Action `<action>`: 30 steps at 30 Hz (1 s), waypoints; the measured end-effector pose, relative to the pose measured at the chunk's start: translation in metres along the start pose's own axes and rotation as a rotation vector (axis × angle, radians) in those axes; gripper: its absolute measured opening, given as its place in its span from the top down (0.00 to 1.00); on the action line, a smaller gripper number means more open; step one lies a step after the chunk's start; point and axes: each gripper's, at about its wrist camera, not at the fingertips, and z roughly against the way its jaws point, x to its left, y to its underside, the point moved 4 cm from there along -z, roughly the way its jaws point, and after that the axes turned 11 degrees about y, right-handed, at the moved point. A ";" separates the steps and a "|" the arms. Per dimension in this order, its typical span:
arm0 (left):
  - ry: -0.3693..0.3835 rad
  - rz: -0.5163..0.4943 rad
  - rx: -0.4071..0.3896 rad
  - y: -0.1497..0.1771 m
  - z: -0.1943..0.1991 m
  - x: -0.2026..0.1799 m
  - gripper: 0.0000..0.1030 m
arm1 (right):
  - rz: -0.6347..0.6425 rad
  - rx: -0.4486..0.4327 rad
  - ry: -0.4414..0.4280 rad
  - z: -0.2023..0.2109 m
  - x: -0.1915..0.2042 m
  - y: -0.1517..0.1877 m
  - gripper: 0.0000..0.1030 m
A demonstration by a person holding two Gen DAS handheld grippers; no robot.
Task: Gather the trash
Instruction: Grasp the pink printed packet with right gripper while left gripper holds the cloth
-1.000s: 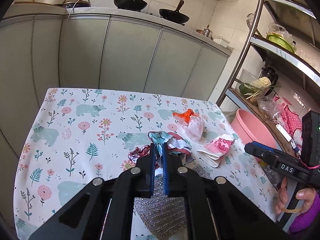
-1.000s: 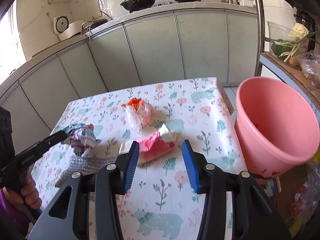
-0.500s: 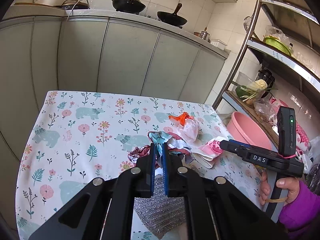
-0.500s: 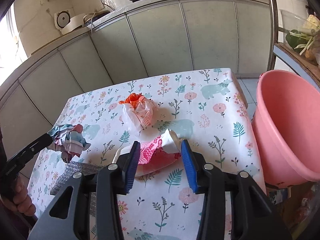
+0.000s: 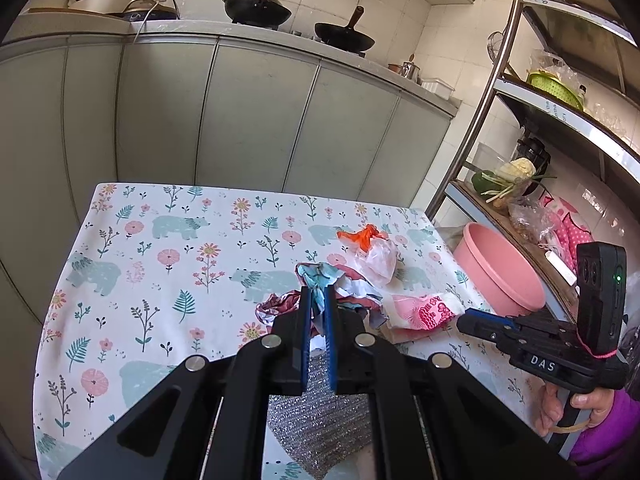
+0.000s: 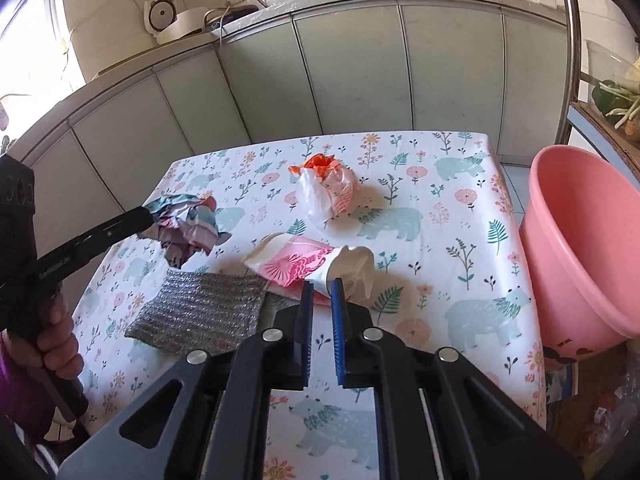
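The jaws of the right gripper (image 6: 321, 283) have just been closing and are now clamped narrowly on the near edge of the pink-and-white wrapper (image 6: 298, 265), which a second ago lay loose between widely spread fingers; that piece of trash is judged secured and ready to be carried to the pink basin (image 6: 580, 256) just beside the table's right edge. The left gripper (image 5: 318, 300) is held shut on a crumpled coloured wrapper (image 5: 320, 280), raised above the floral tablecloth (image 6: 460, 216). An orange-and-white plastic bag (image 6: 328, 188) and a silver scouring cloth (image 6: 200, 308) are left on the cloth. Behind, grey cabinets (image 5: 260, 120) are topped by two woks.
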 end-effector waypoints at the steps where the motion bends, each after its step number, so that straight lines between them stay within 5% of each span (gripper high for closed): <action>1: 0.001 0.000 -0.001 0.000 0.001 0.000 0.95 | 0.005 0.013 -0.010 0.001 0.002 0.003 0.91; 9: 0.007 -0.002 -0.009 0.000 0.006 -0.002 0.95 | 0.059 0.094 -0.016 0.005 0.010 0.018 0.89; 13: 0.008 0.000 -0.014 0.000 0.008 -0.001 0.95 | 0.091 0.047 0.029 0.015 0.008 0.014 0.65; 15: 0.009 0.003 -0.016 0.000 0.008 -0.001 0.95 | 0.112 0.026 0.046 0.015 0.007 0.009 0.61; 23: -0.001 0.010 -0.013 0.001 0.011 -0.001 0.95 | 0.273 0.097 0.084 -0.025 0.007 0.003 0.60; 30: -0.013 0.016 -0.007 0.002 0.011 0.001 0.95 | 0.268 0.113 0.057 -0.042 0.001 0.001 0.59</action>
